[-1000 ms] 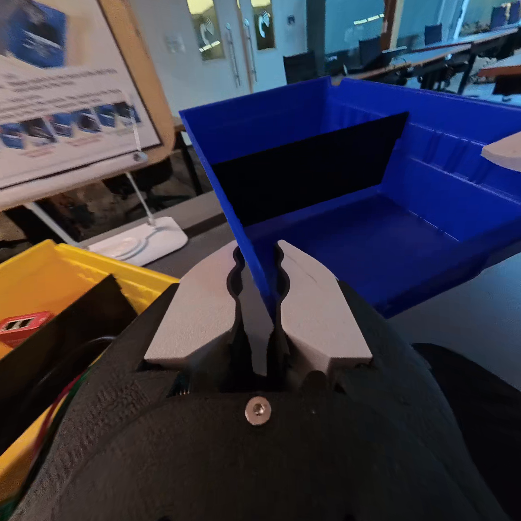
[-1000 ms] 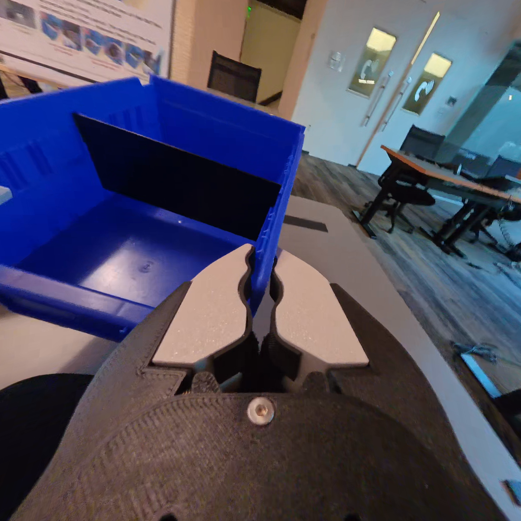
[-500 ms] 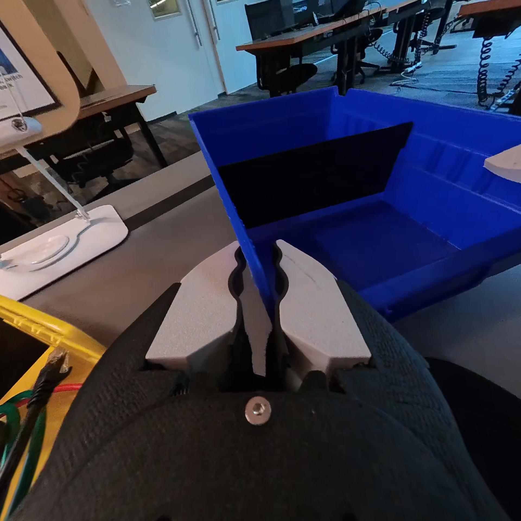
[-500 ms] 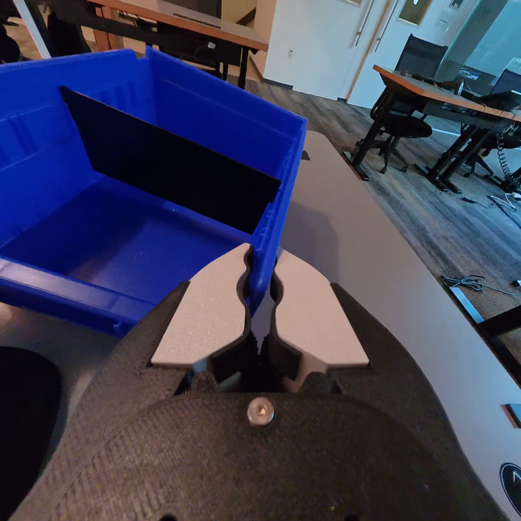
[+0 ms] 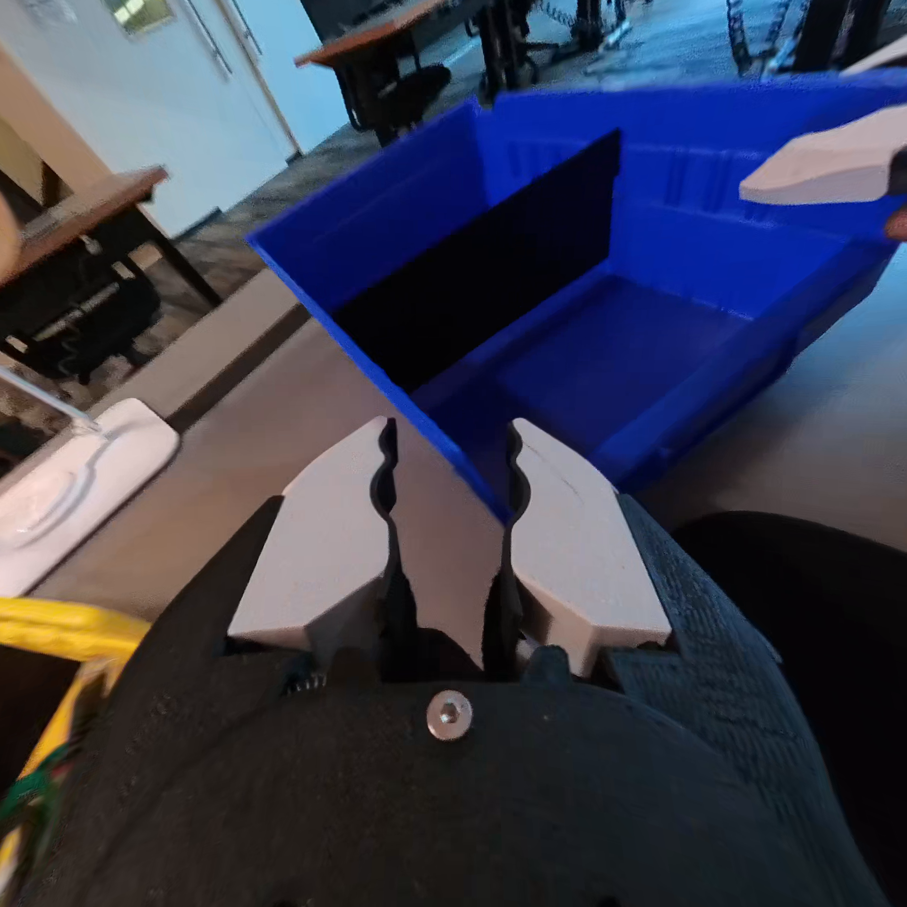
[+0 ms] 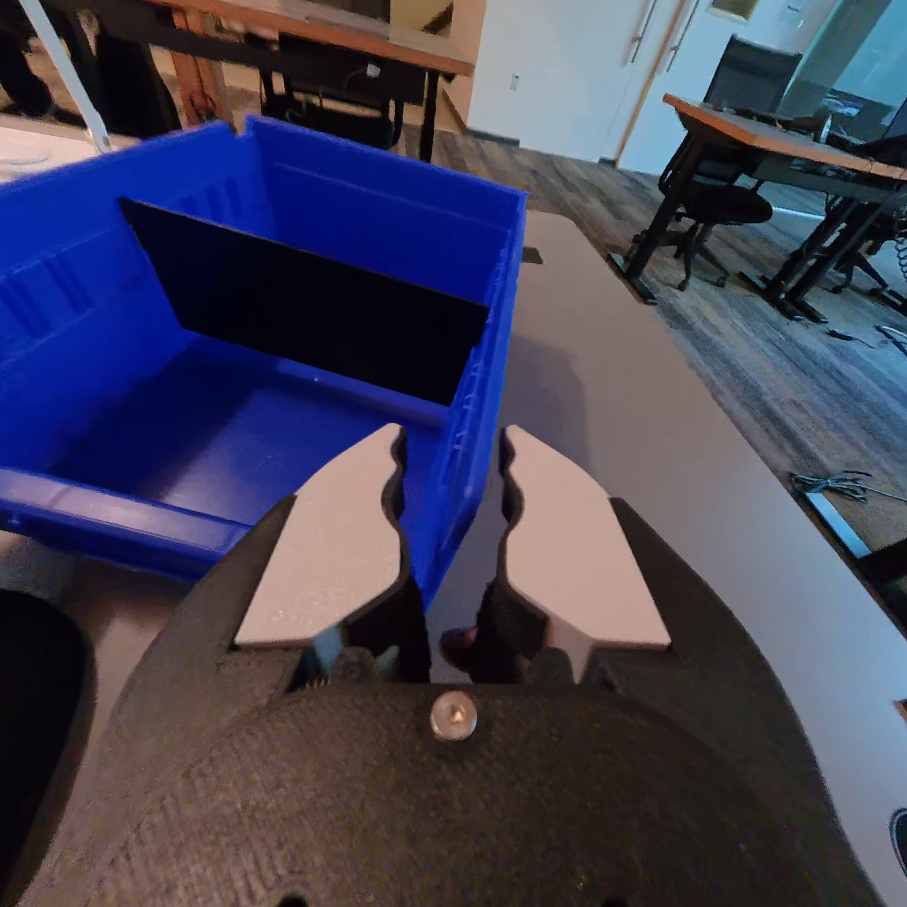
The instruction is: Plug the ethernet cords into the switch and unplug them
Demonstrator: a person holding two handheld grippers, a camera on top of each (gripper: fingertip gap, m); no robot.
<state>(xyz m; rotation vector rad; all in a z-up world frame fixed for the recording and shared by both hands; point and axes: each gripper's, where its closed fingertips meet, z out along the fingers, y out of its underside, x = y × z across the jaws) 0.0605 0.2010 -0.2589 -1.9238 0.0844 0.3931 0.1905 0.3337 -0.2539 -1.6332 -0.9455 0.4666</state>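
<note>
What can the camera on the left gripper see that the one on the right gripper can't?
Only the left wrist view shows the yellow bin, the white stand base and the right gripper's finger. Only the right wrist view shows loose cables on the floor. Both show the blue bin with its black divider, on a grey table.

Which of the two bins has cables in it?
The yellow bin, at the left wrist view's lower-left edge, shows green cables; the blue bin looks empty.
</note>
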